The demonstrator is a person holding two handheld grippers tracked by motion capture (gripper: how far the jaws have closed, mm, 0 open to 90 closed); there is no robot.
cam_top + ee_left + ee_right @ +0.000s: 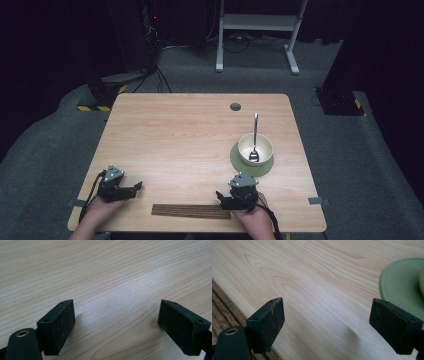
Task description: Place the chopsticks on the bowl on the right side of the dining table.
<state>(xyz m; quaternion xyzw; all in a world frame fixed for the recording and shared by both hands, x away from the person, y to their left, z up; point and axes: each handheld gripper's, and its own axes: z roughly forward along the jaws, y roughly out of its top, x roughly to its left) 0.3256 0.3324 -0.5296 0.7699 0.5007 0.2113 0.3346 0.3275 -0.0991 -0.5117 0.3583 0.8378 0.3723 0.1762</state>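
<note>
A pale wood-grain surface (190, 145) with rounded corners stands on grey carpet in a dark room; a white metal frame (257, 30) and black equipment with cables sit beyond its far edge. A small dark round grommet (235, 106) is set near the far edge. Toward the right edge a cream bowl (255, 149) rests on a round green mat (239, 162), with a metal spoon (255, 135) leaning in it, handle pointing away. A flat dark-brown slatted strip (191, 211) lies along the near edge. The left tongs (134, 189) rest near the near-left corner, the right tongs (221, 198) just above the strip's right end; both are spread wide and hold nothing. In the right gripper view the mat is cut off and blurred
</note>
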